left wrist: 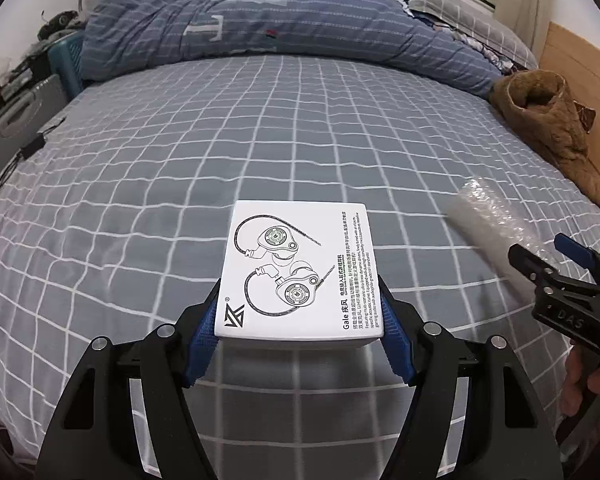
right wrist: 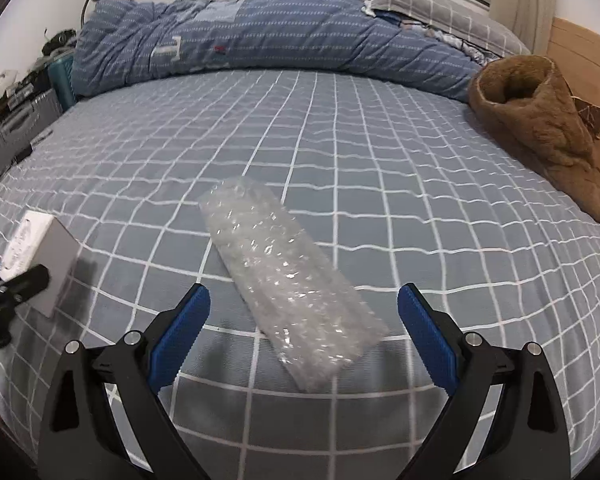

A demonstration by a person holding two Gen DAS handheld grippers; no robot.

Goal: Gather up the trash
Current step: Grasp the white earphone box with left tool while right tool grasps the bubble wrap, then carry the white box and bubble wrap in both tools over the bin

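I have the flat white cardboard earphone box (left wrist: 298, 272) clamped between the blue pads of my left gripper (left wrist: 300, 320), lifted clear of the grey checked bedsheet (left wrist: 140, 160), so by my judgement one piece of trash is in hand. The clear bubble-wrap pouch (right wrist: 292, 296) lies on the sheet, just right of the box and near me; my right gripper (right wrist: 304, 320) hangs over it with jaws spread wide on either side, touching nothing yet. That piece is still to be picked up, and no bin or bag shows in either view, so the drop-off remains too.

My count: one box, one bubble-wrap pouch, two grippers. Far back lies one rumpled blue striped quilt (right wrist: 260, 36); one brown fleece garment (right wrist: 540, 128) sits far right.
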